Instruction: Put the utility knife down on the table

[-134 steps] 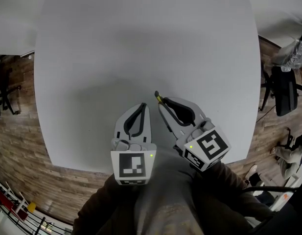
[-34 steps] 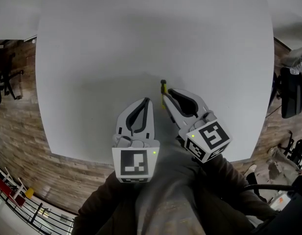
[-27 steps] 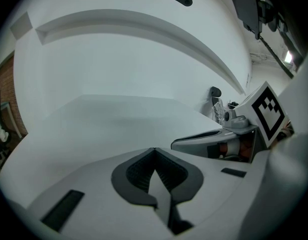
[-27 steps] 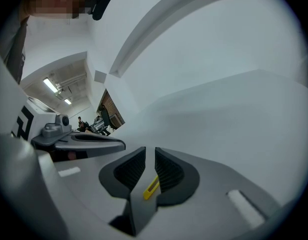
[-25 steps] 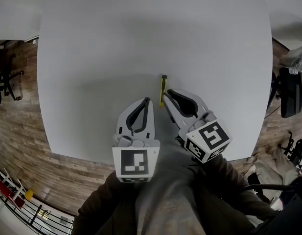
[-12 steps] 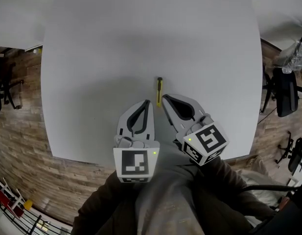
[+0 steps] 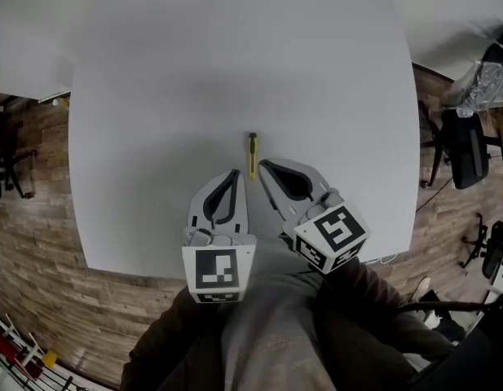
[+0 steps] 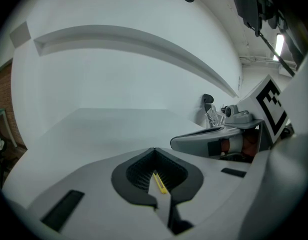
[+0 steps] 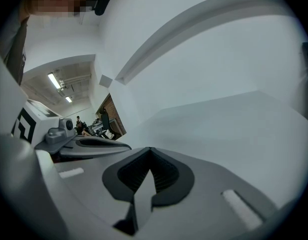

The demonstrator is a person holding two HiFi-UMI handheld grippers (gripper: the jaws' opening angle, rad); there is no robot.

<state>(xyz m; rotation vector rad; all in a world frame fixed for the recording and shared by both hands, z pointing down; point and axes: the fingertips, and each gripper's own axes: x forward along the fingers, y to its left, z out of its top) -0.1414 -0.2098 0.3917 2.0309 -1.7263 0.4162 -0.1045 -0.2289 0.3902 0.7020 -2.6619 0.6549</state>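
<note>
The utility knife [image 7: 252, 155], slim and yellow with a black tip, lies flat on the white table [image 7: 153, 96], pointing away from me. My right gripper [image 7: 262, 166] is shut with nothing in it, its tips just right of the knife's near end and apart from it. My left gripper [image 7: 235, 172] is shut and empty too, just left of the knife. In the left gripper view the knife [image 8: 160, 182] shows as a yellow sliver through the gap below the joined tips [image 8: 154, 150]. The right gripper view shows its jaws [image 9: 150, 149] closed over bare table.
The table's near edge [image 7: 137, 269] runs just behind both grippers, with my lap below it. Wooden floor surrounds the table. Black office chairs [image 7: 465, 147] stand off its right side. The other gripper's body [image 8: 213, 140] fills the right of the left gripper view.
The knife, held in the right gripper's tips before, now lies on the table. The right gripper has let go, drawn back a little and is shut again. The left gripper has barely moved.
</note>
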